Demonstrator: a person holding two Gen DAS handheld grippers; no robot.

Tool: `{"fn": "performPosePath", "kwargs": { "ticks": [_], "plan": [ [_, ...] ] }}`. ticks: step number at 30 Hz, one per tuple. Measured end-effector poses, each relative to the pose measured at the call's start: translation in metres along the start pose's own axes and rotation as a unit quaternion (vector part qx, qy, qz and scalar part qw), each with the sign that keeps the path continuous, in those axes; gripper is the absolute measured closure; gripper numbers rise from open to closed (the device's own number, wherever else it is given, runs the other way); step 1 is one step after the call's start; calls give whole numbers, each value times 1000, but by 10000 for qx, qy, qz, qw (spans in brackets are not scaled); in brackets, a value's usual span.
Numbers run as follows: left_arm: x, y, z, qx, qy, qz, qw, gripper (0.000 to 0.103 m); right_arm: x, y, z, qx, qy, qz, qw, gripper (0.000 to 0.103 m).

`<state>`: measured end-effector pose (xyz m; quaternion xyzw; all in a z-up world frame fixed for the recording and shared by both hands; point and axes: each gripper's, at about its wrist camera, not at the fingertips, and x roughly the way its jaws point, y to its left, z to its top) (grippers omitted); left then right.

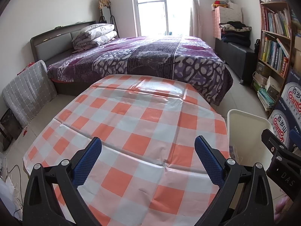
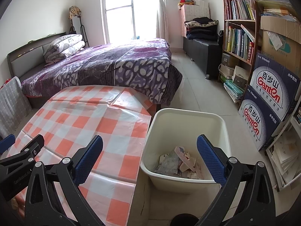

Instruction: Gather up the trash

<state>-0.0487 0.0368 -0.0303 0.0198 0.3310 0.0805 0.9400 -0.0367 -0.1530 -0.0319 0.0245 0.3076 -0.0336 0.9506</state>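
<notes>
A cream plastic bin [image 2: 188, 116] stands on the floor right of the table, with crumpled paper and wrapper trash [image 2: 178, 163] at its bottom. The same bin [image 1: 244, 124] shows at the right of the left wrist view. My left gripper [image 1: 148, 150] is open above the orange-and-white checked tablecloth [image 1: 131, 124], nothing between its blue pads. My right gripper [image 2: 150, 148] is open too, hovering over the table's right edge and the bin's near rim, empty. Each gripper appears at the edge of the other's view: the right gripper [image 1: 278, 150] and the left gripper [image 2: 22, 150].
A bed with a purple patterned cover [image 1: 143, 56] lies just beyond the table. A bookshelf [image 2: 240, 24] and stacked water cartons [image 2: 267, 98] line the right wall. A grey checked cushion [image 1: 26, 92] leans at the left. Tiled floor [image 2: 197, 90] runs between bed and shelf.
</notes>
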Motion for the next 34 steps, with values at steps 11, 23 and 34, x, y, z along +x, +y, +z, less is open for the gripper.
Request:
{"fn": "performPosePath", "kwargs": {
  "ticks": [11,23,34],
  "plan": [
    [-1,-3,3,116,-42,-45,9999,7,2,2,-7,-5,101,9,9999,7],
    [-3,-3,5,127,-82,-153,9998,9,1,3,-8,-8,135,10,9999,7],
    [0,-2,7,7,57,-215,9998,9,2,2,-5,-8,147,19,9999,7]
  ]
}}
